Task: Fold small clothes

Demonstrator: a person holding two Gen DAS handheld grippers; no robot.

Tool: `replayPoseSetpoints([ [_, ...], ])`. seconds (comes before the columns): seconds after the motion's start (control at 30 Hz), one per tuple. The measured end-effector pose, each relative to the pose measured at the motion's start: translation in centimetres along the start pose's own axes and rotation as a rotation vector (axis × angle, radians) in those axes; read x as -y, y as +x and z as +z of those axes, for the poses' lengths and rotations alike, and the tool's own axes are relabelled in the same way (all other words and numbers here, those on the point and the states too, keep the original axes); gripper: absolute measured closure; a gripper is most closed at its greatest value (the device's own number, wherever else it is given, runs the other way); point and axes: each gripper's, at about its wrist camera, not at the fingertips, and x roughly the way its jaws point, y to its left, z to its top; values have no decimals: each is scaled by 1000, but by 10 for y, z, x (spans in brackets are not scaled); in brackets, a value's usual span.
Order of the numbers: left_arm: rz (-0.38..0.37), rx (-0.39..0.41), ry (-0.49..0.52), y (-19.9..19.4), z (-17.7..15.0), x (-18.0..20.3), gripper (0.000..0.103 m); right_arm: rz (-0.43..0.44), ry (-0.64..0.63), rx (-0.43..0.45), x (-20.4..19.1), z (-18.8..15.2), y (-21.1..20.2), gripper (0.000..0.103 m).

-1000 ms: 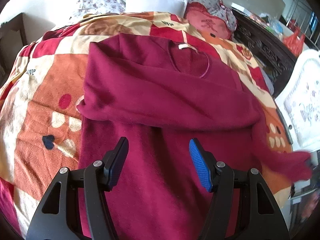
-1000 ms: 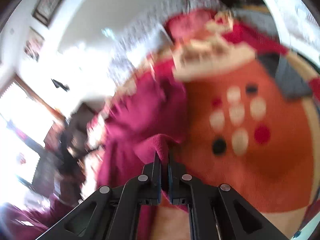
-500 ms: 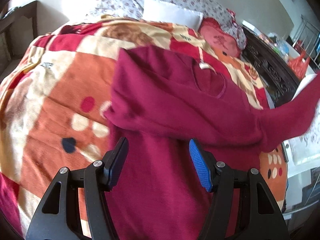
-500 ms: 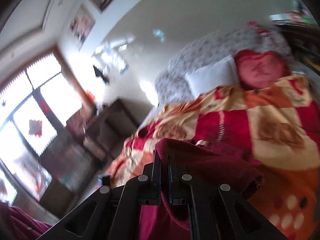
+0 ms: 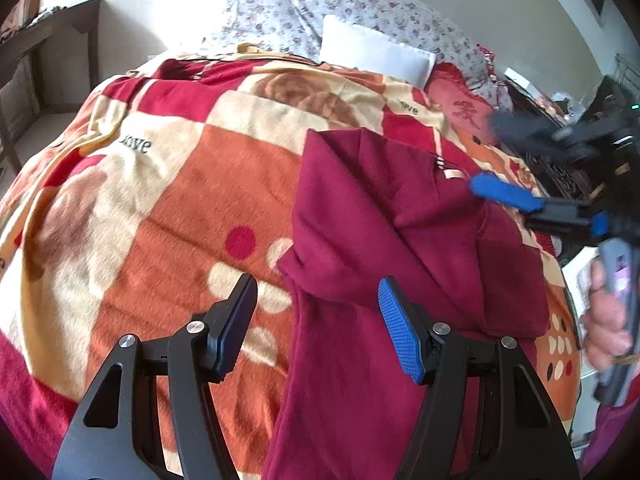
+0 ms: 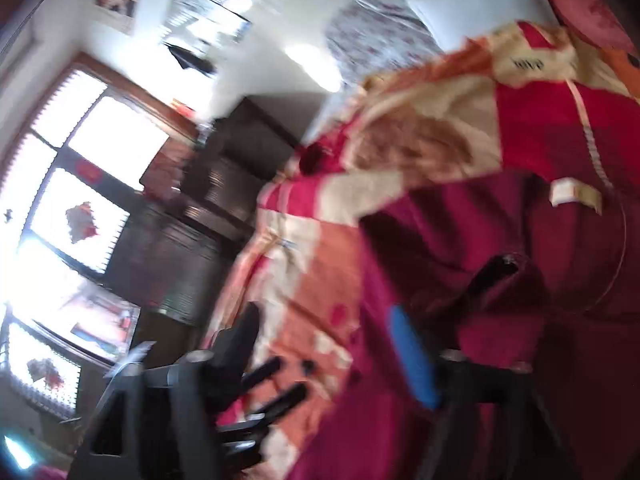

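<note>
A dark red sweater [image 5: 404, 248] lies on the patterned bed blanket [image 5: 168, 184], both sleeves folded across its chest, neck label facing the pillows. It also shows in the right wrist view [image 6: 520, 240], blurred. My left gripper [image 5: 318, 328] is open and empty, hovering over the sweater's left edge near the lower body. My right gripper [image 6: 328, 344] is open and empty; in the left wrist view it [image 5: 516, 184] hangs above the sweater's collar at the right, one blue pad [image 5: 504, 194] showing.
A white pillow [image 5: 376, 56], floral pillows [image 5: 360, 12] and a red cushion [image 5: 464, 100] lie at the bed's head. A dark carved bed frame [image 5: 560, 168] runs along the right. A dark cabinet [image 6: 208, 200] and windows [image 6: 80, 184] stand beyond the bed's left side.
My right gripper carried the right sleeve over the sweater's chest, opened and let it go. My left gripper swung left, so the sweater now sits right of centre.
</note>
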Motion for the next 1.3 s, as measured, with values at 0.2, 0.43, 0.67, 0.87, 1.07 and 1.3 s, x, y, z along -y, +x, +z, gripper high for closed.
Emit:
replayPoseSetpoints([
  [0.2, -68, -8, 49, 17, 9, 19, 40, -122, 23, 141, 23, -12, -61, 35],
  [0.43, -39, -8, 16, 19, 18, 15, 40, -143, 132, 100, 88, -28, -27, 35],
  [0.67, 34, 7, -25, 9, 24, -14, 40, -25, 112, 96, 75, -26, 28, 35],
  [0.87, -19, 12, -113, 12, 34, -38, 40, -20, -109, -21, 18, -57, 37, 35],
  [1.07, -52, -2, -133, 18, 33, -34, 40, -102, -74, 72, 38, -65, -1, 35],
  [1.3, -36, -5, -126, 15, 32, -30, 40, -117, 60, 98, 78, -28, 30, 30],
])
